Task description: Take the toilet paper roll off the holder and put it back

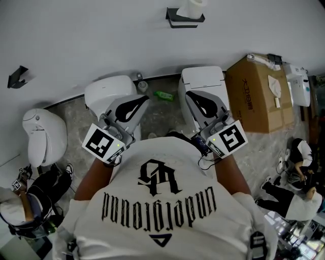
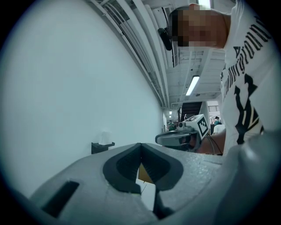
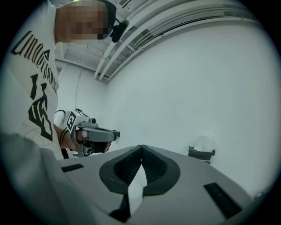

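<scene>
- The left gripper point(image 1: 143, 98) and the right gripper point(image 1: 188, 94) are held level, side by side, pointing toward the white wall point(image 1: 91, 40).
- Both grey jaw pairs with ribbed black pads are clenched, with nothing between them.
- The soft white toilet paper roll point(image 1: 192, 7) sits on its black holder point(image 1: 184, 19) on the wall, well apart from both.

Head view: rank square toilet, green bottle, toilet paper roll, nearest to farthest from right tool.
1. Square toilet, right under the right tool.
2. Green bottle, on the floor to its left.
3. Toilet paper roll, up on the wall holder.
</scene>
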Demonstrator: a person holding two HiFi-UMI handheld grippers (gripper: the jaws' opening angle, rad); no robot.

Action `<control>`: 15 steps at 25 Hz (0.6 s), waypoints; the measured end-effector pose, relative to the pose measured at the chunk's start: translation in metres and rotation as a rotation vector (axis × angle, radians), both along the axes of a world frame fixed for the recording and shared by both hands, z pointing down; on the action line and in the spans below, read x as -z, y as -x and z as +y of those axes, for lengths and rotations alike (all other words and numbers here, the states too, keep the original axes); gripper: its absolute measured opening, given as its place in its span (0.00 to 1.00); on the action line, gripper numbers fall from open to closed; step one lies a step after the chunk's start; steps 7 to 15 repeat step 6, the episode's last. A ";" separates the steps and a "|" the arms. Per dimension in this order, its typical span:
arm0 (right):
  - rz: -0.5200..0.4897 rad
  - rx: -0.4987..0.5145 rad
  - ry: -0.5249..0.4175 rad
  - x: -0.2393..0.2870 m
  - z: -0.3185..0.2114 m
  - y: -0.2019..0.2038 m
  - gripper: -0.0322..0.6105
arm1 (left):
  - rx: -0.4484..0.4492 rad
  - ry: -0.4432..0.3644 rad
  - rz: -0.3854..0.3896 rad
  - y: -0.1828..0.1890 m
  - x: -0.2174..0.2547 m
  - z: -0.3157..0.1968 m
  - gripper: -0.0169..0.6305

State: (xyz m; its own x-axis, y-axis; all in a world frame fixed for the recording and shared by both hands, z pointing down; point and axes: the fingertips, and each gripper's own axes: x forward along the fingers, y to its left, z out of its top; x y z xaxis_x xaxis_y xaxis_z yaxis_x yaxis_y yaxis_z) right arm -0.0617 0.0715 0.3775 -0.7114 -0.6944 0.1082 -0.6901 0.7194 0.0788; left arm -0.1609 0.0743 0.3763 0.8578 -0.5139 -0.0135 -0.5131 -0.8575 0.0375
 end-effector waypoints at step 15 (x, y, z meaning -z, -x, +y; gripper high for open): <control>0.002 0.002 -0.008 -0.002 -0.002 0.000 0.07 | -0.002 -0.004 0.007 -0.001 -0.002 0.001 0.05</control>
